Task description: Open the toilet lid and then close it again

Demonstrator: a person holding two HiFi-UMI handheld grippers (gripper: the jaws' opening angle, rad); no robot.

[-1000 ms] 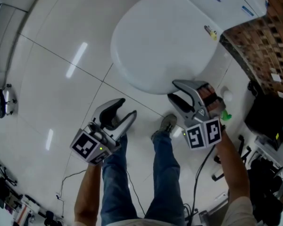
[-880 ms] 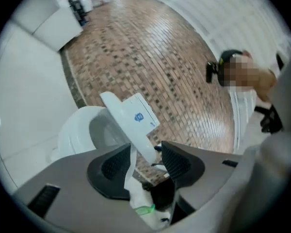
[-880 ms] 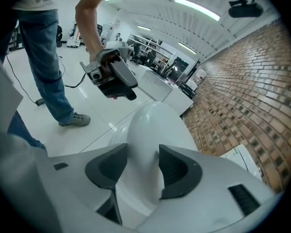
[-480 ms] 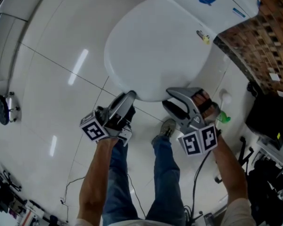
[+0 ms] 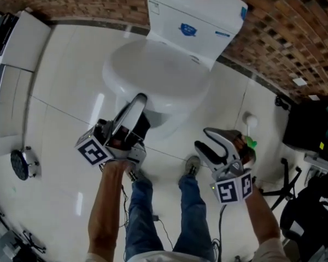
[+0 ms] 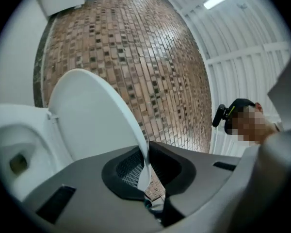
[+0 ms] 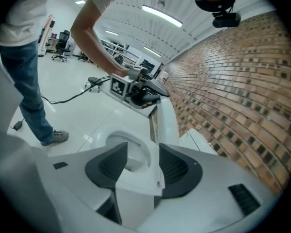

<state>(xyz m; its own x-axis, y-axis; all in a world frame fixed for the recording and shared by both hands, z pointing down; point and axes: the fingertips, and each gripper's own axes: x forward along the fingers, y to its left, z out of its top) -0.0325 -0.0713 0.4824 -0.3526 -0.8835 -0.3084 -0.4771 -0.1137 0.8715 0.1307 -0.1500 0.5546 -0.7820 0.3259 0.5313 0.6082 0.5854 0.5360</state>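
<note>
Toilet lid (image 6: 92, 115) stands tilted part-way up off the bowl (image 7: 133, 150), hinged end next to the cistern (image 5: 191, 15), free edge farthest from it. My left gripper (image 5: 138, 100) has just closed its fingers (image 6: 126, 168), and they now pinch that thin front rim, which I judge gives the best leverage for swinging it back toward the cistern. My right gripper (image 5: 203, 139) hangs farther from the cistern, fingers spread and empty, apparently in reserve.
</note>
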